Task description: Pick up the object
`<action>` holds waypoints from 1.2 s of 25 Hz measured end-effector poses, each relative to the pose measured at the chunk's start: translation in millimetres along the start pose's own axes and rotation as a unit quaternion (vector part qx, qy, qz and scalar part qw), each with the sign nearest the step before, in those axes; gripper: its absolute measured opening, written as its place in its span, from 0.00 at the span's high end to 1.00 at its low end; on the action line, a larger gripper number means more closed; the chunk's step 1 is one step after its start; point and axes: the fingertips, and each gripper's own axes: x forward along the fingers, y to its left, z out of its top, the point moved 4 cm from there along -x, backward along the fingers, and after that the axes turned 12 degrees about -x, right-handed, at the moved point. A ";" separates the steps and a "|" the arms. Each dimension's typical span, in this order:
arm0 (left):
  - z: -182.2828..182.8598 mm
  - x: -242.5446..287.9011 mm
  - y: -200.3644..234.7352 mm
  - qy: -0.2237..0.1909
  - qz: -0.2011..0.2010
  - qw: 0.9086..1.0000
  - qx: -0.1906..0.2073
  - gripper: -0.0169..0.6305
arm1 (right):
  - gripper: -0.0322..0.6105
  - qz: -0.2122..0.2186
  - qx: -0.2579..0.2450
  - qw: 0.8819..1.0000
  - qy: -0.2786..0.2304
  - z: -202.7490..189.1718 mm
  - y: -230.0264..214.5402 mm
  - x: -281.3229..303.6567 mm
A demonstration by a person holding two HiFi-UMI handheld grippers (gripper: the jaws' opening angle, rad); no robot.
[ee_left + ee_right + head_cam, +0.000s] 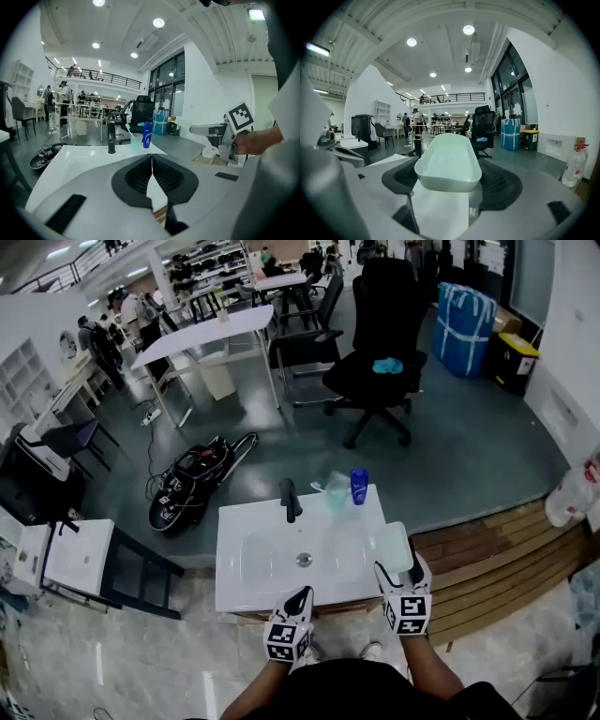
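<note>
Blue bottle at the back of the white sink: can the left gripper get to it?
Probably yes. The left gripper is empty, jaws together, and only bare white sink lies between. The clear plastic cup stands close beside the blue bottle, so aim carefully.

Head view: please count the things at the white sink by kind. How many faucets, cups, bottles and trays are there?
faucet: 1, black
cup: 1, clear
bottle: 1, blue
tray: 1, pale green, held in the right gripper
Total: 4
</note>
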 end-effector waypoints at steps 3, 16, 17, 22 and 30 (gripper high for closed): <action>-0.3 -0.7 2.0 0.000 0.002 1.000 0.001 0.94 | 0.31 -0.002 -0.002 1.000 -0.007 5.8 -0.2 -0.9; 2.4 -1.4 4.8 -0.003 0.002 1.000 0.000 0.94 | 0.32 -0.009 -0.002 1.000 -0.030 26.7 0.4 -2.2; 2.7 -1.7 5.2 -0.004 0.003 1.000 0.000 0.94 | 0.32 -0.010 -0.002 1.000 -0.030 27.3 0.9 -2.3; 2.3 -3.5 7.4 -0.003 0.004 1.000 -0.001 0.94 | 0.32 -0.010 -0.003 0.999 -0.033 29.6 4.3 -1.9; 1.7 -4.6 9.7 -0.004 0.006 1.000 -0.001 0.94 | 0.32 -0.008 -0.005 0.999 -0.038 31.4 6.8 -0.1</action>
